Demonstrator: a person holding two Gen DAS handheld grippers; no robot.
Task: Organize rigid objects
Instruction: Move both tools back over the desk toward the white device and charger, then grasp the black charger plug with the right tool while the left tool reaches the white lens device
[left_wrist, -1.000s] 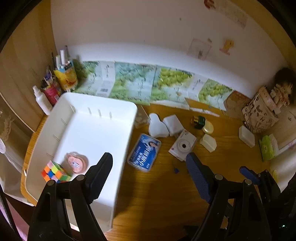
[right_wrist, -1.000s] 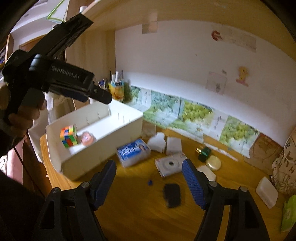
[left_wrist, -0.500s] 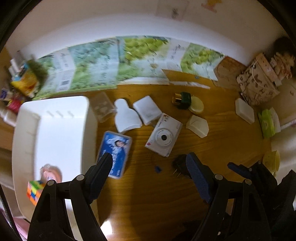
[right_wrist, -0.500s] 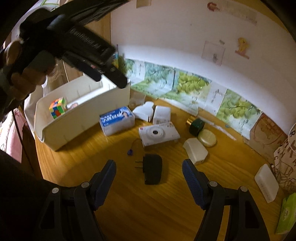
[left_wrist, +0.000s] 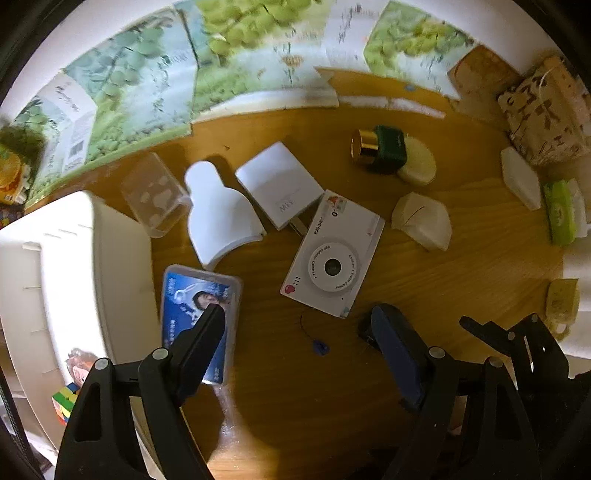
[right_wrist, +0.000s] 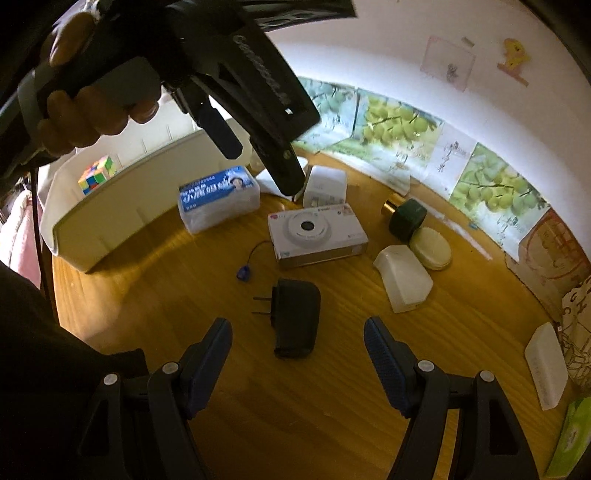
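Both grippers have come lower over the tabletop (right_wrist: 332, 406) since the earlier frames, and the left gripper (left_wrist: 299, 325) has swung away from the white bin (left_wrist: 122, 266) to point straight down at the clutter beside it. Its jaws are spread with nothing between them, hanging above the bare wood between the blue tissue pack (left_wrist: 199, 314) and the white camera (left_wrist: 332, 254). In the right wrist view a hand (right_wrist: 85, 110) grips its handle high over the bin. The right gripper (right_wrist: 297, 347) also has its jaws spread and empty; the black charger (right_wrist: 295, 317) lies flat on the wood just ahead of them, prongs pointing left, untouched. Behind the charger sit the camera, a small blue tag on a thin cord (right_wrist: 243, 272), a green bottle with a gold cap (right_wrist: 406, 218) and several white boxes. Inside the bin rests a colour cube (right_wrist: 96, 176), with a pinkish thing near it.
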